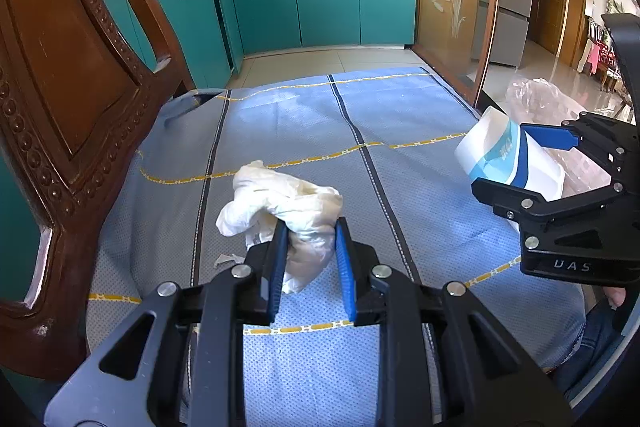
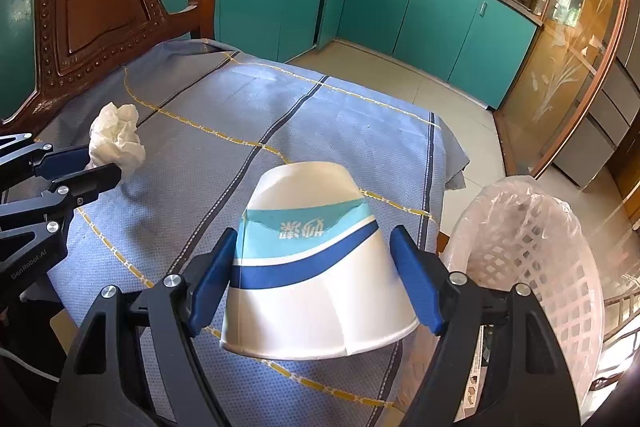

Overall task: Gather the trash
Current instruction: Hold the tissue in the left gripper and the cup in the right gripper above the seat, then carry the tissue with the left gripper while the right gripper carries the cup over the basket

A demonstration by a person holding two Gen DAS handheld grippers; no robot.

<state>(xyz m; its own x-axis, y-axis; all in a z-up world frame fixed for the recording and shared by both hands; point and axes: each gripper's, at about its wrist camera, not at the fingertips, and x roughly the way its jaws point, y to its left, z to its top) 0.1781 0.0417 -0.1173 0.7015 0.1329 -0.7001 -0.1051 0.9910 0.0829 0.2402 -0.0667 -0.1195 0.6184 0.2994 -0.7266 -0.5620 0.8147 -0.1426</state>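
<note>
So right now I've got both hands full. My left tongs [image 1: 311, 241] are squeezed down narrow on a crumpled white tissue [image 1: 280, 199], pinching only its lower end while the bulk flops out in front, above the blue striped tablecloth [image 1: 304, 115]. My right tongs [image 2: 316, 275] are spread wide around an upside-down paper cup [image 2: 312, 263], pads pressed against its sides, and it hangs over the near right part of the table. The bin [image 2: 532, 259], a pink lattice basket with a clear plastic liner, sits just off the table's right edge, right beside the cup.

What worries me from here:

- The tissue grip is shallow. If I swing over fast, I reckon the loose wad could tear or slide out and land back on the cloth — or on the floor.
- The cup is tapered and thin. Squeeze more and it probably buckles; squeeze less and it could slip out along the taper.
- The left tongs have to cross the table to reach the bin, and the right ones are already in that lane, so they might bump.
- The liner looks loosely draped, so a drop near the rim could catch on it instead of falling in.
- There's a carved wooden chair [image 1: 68, 75] close on my left, easy to clip.
</note>
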